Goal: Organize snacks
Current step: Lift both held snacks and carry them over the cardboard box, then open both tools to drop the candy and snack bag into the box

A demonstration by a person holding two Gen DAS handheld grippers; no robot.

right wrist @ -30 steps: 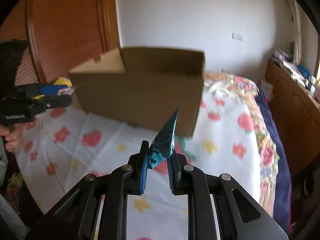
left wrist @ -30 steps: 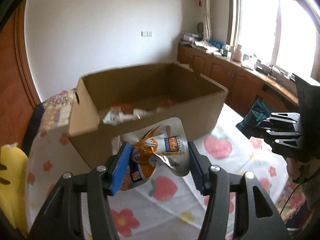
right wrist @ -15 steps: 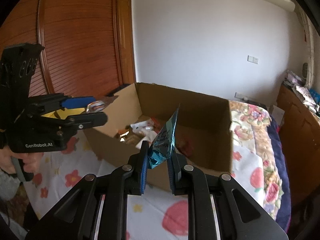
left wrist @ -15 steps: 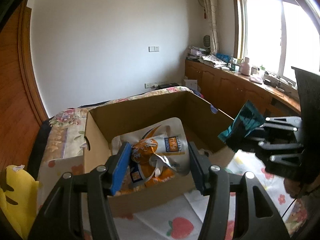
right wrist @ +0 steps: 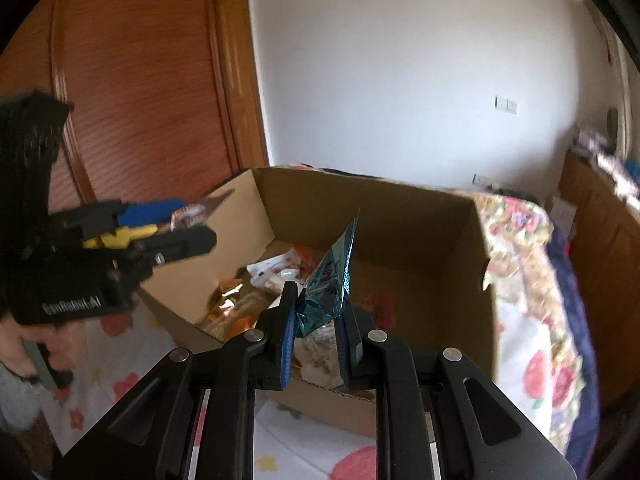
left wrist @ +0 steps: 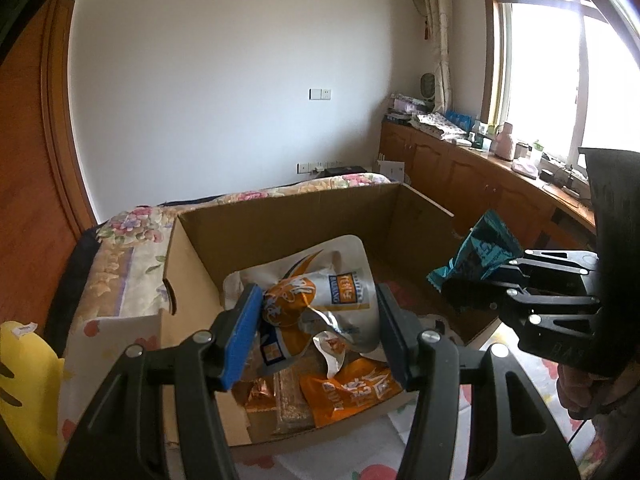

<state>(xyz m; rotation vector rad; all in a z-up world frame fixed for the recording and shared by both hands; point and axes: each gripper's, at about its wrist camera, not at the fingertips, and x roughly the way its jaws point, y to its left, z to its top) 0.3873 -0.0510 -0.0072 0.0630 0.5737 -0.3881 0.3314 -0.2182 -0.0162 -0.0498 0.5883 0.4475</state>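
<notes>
Orange-and-white snack pouch (left wrist: pixel 320 300): clamped in left hand-held gripper (left wrist: pixel 316 332), above open cardboard box (left wrist: pixel 288 220). Teal snack packet (right wrist: pixel 330 286): pinched upright in right hand-held gripper (right wrist: pixel 314 338), over same box. Inside box: orange packets (left wrist: pixel 348 390), loose wrappers. Beneath: strawberry-print cloth (right wrist: pixel 536 360).

Raised above the cardboard box (left wrist: pixel 288 220) from beside its outer walls a second ago, both tools now looking down into it. Left tool (left wrist: pixel 316 336) carried over the near-left corner with its white-and-orange pouch (left wrist: pixel 320 300); right tool (right wrist: pixel 316 340) brought over the near wall with the teal packet (right wrist: pixel 332 284). Loose snacks (left wrist: pixel 348 392) on the box floor newly in sight.
</notes>
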